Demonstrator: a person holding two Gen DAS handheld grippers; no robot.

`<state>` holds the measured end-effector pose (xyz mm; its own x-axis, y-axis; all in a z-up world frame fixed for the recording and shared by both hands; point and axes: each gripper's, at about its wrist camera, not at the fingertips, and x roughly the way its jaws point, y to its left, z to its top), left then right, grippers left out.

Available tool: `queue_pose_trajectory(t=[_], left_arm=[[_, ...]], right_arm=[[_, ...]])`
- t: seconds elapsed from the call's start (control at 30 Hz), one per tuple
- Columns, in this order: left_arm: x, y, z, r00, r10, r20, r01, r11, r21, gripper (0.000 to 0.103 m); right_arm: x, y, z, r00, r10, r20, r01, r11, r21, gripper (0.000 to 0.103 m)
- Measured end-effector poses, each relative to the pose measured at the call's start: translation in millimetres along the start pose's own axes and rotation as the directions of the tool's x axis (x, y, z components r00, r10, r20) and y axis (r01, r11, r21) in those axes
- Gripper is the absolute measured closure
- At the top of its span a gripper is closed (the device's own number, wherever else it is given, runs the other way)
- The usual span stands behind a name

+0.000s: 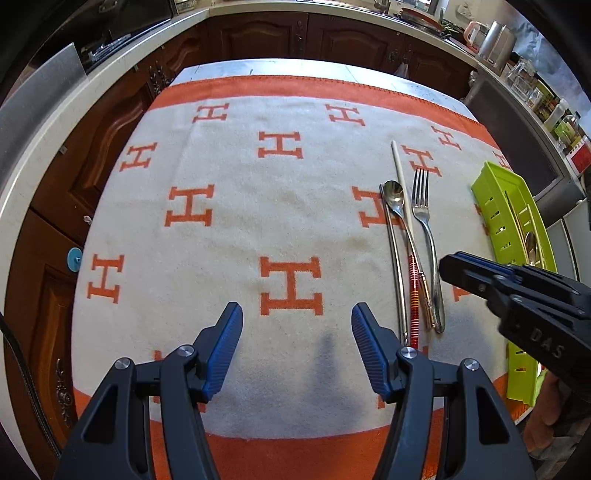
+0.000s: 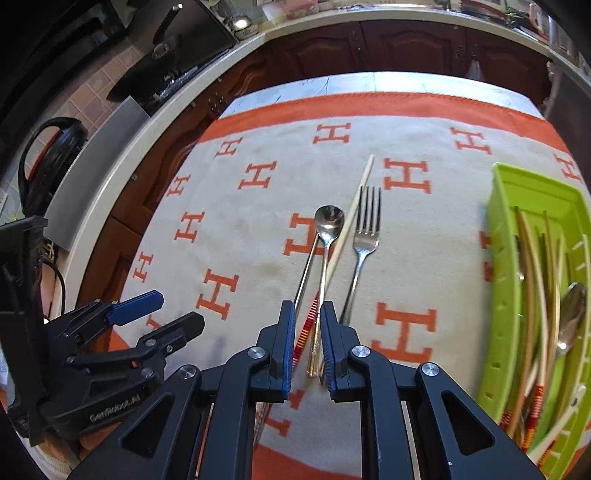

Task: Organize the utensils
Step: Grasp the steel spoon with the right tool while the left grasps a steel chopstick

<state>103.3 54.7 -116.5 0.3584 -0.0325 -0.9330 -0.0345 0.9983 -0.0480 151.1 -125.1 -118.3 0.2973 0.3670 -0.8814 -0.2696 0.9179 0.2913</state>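
Note:
A spoon [image 1: 393, 194] [image 2: 328, 219], a fork [image 1: 421, 195] [image 2: 367, 229], a metal chopstick [image 1: 393, 258] [image 2: 308, 266] and a cream chopstick [image 1: 400, 184] [image 2: 356, 206] with a red-striped end lie close together on the cloth. To their right stands a green tray [image 1: 495, 206] [image 2: 506, 258] holding several chopsticks and a spoon. My right gripper [image 2: 307, 310] [image 1: 448, 264] hovers over the handle ends, its jaws a narrow gap apart, gripping nothing. My left gripper [image 1: 297, 317] [image 2: 183, 307] is open and empty over bare cloth left of the utensils.
A white cloth [image 1: 258, 221] with orange H marks and an orange border covers the table. Dark wooden cabinets [image 1: 258, 33] and a pale counter run behind and to the left. A black kettle [image 2: 48, 166] stands on the left counter.

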Motion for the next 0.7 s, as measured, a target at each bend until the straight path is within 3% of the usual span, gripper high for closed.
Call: queue_pose_trajectory(t=[0.33,0.7], left_arm=[[15.0,4.9,2.9,0.999,-0.045,-0.022,0.045,0.999,-0.007,0.043],[25.0,-2.4,9.6,0.997,-0.063,-0.040,0.063,0.998,-0.007,0.043]], right_arm=[[46.7,-12.0,7.6,0.997,0.016,-0.082,-0.013,1.000,0.027,0.095],[24.4,-14.9,1.8,0.999,-0.015,-0.033,0.016,1.000,0.015,0.097]])
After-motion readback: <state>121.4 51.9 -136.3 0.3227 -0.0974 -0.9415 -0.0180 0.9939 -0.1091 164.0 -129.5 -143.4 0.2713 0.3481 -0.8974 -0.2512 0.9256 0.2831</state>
